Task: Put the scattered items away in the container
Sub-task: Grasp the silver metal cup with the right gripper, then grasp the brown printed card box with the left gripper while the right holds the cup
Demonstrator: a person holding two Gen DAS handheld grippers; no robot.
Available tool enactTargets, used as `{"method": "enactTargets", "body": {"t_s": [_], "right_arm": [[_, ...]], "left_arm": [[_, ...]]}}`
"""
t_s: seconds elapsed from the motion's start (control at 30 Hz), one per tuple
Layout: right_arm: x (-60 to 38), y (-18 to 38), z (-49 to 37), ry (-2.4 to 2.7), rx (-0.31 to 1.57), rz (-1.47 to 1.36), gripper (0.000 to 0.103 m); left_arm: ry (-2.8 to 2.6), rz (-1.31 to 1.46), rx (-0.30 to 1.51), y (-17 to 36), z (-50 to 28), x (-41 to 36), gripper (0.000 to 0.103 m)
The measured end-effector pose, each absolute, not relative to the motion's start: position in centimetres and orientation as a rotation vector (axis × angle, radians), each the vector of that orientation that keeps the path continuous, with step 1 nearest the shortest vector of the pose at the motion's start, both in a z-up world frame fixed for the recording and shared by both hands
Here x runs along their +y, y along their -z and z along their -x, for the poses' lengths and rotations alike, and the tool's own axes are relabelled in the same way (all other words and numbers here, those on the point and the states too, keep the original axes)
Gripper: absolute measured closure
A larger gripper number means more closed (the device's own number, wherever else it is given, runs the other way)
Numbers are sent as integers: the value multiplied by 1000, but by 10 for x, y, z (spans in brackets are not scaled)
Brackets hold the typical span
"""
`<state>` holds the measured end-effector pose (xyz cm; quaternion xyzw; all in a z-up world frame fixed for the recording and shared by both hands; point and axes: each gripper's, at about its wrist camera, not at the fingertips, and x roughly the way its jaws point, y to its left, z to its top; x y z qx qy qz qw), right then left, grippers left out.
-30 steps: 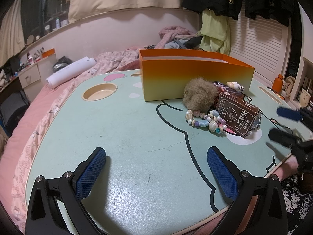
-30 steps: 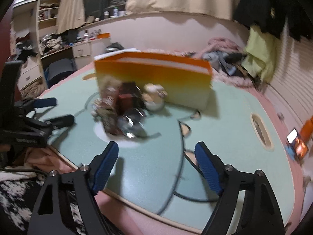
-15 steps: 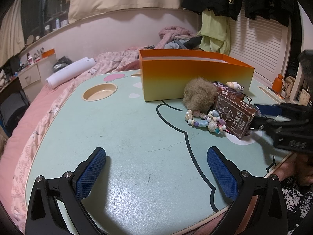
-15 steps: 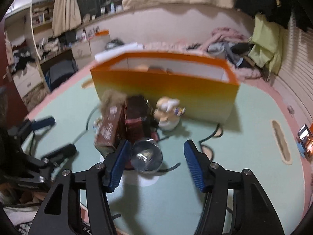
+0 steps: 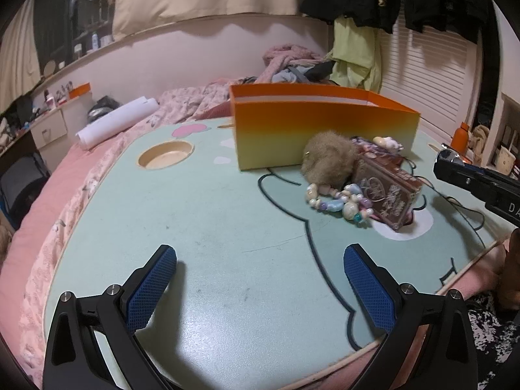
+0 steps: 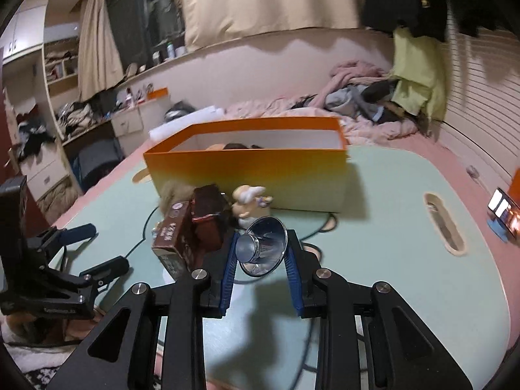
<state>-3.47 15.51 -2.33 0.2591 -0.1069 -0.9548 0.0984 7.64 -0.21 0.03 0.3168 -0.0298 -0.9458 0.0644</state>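
Observation:
An orange box (image 5: pixel 325 130) stands open on the mint table; it also shows in the right wrist view (image 6: pixel 247 175). In front of it lie a furry tan ball (image 5: pixel 328 161), a bead string (image 5: pixel 338 203), a brown carton (image 5: pixel 386 195) and a small cream figure (image 6: pixel 248 198). My right gripper (image 6: pixel 261 253) is shut on a shiny silver cone-shaped piece (image 6: pixel 261 250), held above the table just in front of the pile. My left gripper (image 5: pixel 260 279) is open and empty over the near table, well short of the pile.
The table (image 5: pixel 211 221) has a round cup recess (image 5: pixel 165 159) at far left and an oval slot (image 6: pixel 443 227) at right. A paper roll (image 5: pixel 117 126) lies on the pink bedding. A dark cord (image 5: pixel 461 204) trails on the table. A phone (image 6: pixel 503 209) stands at right.
My right gripper moved in to the pile, closed on the silver cone piece and lifted it. The left gripper has stayed still and open.

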Motion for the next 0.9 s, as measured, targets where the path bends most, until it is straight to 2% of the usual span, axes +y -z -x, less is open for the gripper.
{"method": "enactTargets", "body": {"t_s": [0.27,0.33,0.37,0.43,0.47,0.57,0.63,0.67,0.7,0.9], "right_arm": [[156,17,29,2872,-352,-720,73],[160,17,27,2882,-373,-710,73],[162,18,27,2885,-384,-706,73],[170,19,25,2891,-434,-697,73],[172,19,25,2892,-450,-697,73],[180,21,26,2891,-506,-705,73],[181,21,26,2888,-519,-710,73],[181,22,26,2887,-522,-713,73],[181,22,27,2884,-524,-717,73],[180,22,27,2886,-524,-722,73]], "left_arm": [[3034,-879,-281,-48,-69,57,3],[3039,-940,-331,-48,-52,72,18],[3027,-971,-357,-46,-44,78,22],[2988,-1030,-379,-41,-28,84,36],[2985,-1058,-369,-39,-23,85,39],[2967,-1128,-344,-31,-14,84,56],[2958,-1141,-330,-28,-13,80,72],[2962,-1138,-319,-28,-16,79,75],[2968,-1130,-305,-28,-18,77,83],[3047,-1054,-164,-42,-36,62,85]]}}
